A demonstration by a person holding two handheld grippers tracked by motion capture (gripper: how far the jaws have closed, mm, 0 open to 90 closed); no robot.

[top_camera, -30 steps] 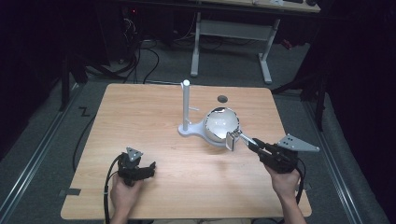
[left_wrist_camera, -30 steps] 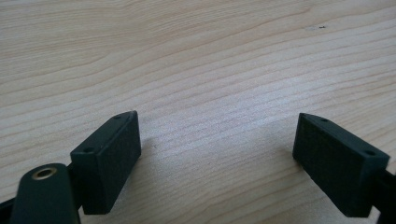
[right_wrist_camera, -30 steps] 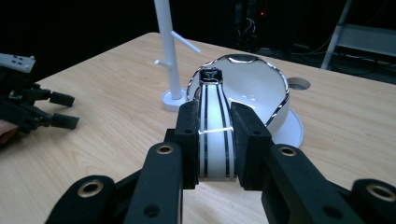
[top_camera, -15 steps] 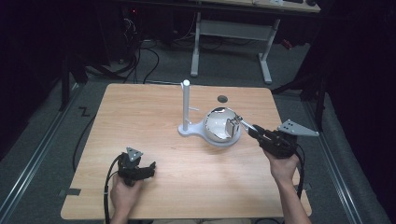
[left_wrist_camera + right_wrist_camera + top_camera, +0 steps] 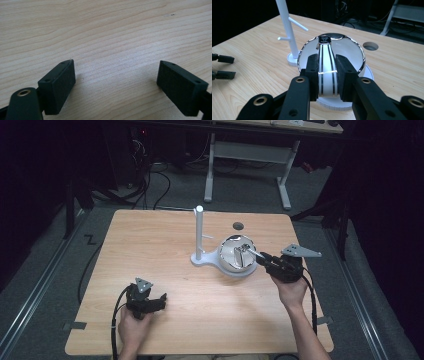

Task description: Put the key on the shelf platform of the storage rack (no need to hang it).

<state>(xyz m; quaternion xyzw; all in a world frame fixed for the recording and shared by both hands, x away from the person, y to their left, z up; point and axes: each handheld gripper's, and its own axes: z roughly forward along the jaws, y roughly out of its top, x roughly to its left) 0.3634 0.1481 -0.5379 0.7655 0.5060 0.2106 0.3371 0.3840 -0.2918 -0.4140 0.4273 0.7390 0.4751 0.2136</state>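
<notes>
Gripping the cup [image 5: 329,53] by its striped handle [image 5: 326,72], the right gripper [image 5: 326,75] has swung round to its right side since a second ago; cup sits on the saucer [image 5: 368,71] beside the white stand [image 5: 287,27]. Lift likely next. Left gripper [image 5: 115,83] rests spread on the table [image 5: 105,32].

The cup [image 5: 238,254] sits on the stand's base [image 5: 206,261], right of its post [image 5: 199,231], mid-table [image 5: 150,245].

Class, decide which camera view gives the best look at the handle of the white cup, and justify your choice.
The right gripper view: the striped handle sits close up, clamped between the right claw pads, above the cup. The high view shows it small and distant at the cup's rim. The left gripper view shows table wood.
</notes>
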